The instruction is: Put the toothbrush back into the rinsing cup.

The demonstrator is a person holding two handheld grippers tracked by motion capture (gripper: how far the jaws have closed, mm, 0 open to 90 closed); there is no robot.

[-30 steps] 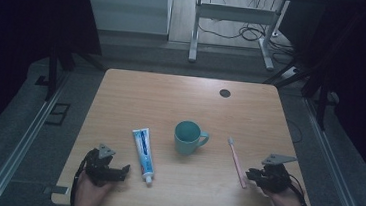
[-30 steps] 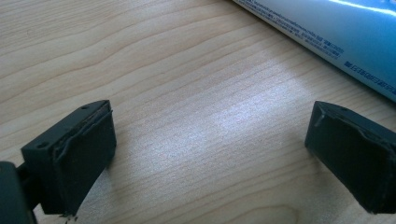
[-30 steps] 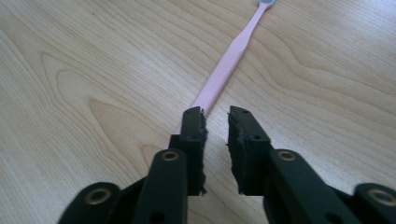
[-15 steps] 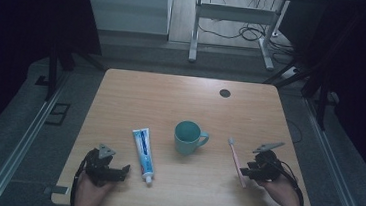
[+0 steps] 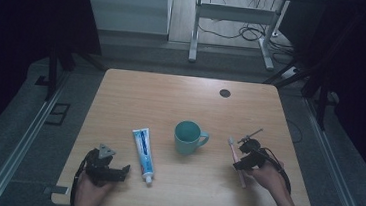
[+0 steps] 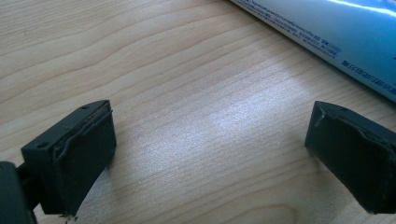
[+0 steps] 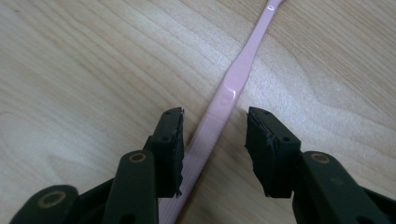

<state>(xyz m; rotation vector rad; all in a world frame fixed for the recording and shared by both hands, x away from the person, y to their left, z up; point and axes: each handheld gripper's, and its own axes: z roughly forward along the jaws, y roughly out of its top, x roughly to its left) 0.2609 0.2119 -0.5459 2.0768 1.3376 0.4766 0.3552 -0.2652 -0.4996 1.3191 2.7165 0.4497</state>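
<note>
- The right gripper (image 5: 240, 155) sits low over the table's (image 5: 171, 97) near right part, its hand (image 5: 265, 176) reaching in from the near edge with the forearm angled towards the near right corner.
- Its jaws have just been opening and now stand partly apart, straddling the pink toothbrush (image 7: 224, 100); the toothbrush's handle runs between them, close against the left pad in the right gripper view, and no squeeze on it shows.
- The toothbrush lies flat on the wood, right of the teal mug (image 5: 188, 137), head pointing far.
- The left gripper (image 5: 114, 173) rests at the near left corner, its hand (image 5: 90, 195) coming up from the near edge; its jaws are spread wide over bare wood.
- A blue toothpaste tube (image 5: 143, 150) lies just right of the left gripper, cap towards the near edge, between it and the mug.
</note>
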